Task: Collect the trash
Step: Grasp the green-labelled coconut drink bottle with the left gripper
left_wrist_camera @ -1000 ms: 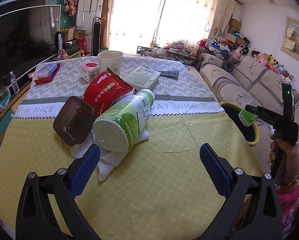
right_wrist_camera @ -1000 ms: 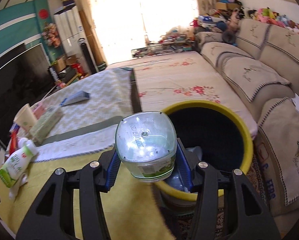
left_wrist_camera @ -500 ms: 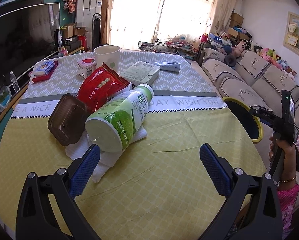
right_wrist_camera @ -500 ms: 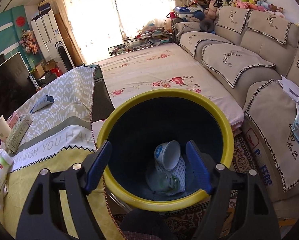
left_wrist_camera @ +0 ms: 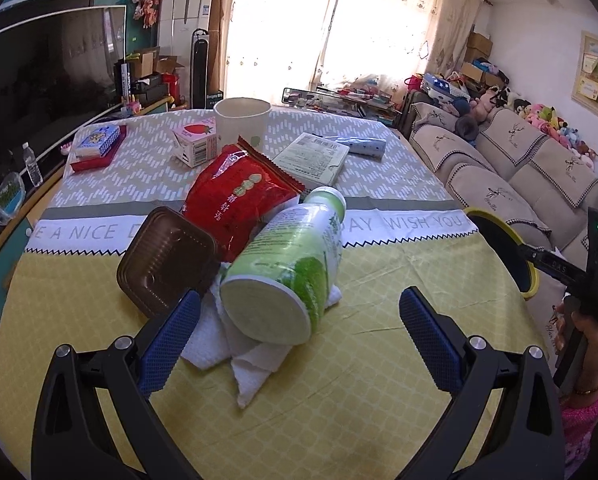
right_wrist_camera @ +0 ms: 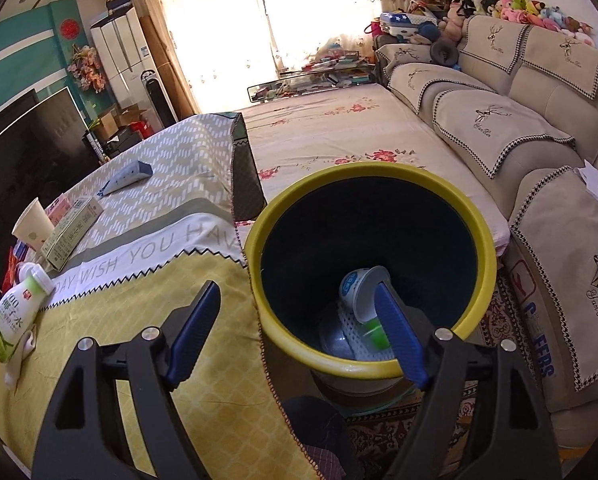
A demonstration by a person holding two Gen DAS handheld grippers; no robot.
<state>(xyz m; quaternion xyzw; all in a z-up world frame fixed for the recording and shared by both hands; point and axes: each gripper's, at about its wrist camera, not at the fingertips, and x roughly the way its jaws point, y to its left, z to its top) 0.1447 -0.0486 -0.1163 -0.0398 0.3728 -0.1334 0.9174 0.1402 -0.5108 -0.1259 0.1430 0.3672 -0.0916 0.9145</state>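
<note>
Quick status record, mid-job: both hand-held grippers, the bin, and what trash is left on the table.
left hand-held gripper: open, empty, facing the table pile
right hand-held gripper: jaws just opened, empty, over the bin
bin: yellow rim, beside the table, holds a white cup and other trash
green bottle: lying on its side on a white tissue
brown container: tilted, left of the bottle
red snack bag: behind the bottle

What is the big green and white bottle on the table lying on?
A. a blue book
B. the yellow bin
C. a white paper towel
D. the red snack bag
C: the green and white bottle lies on its side on a crumpled white paper towel, whose folds stick out under it; the red snack bag sits behind it.
</note>
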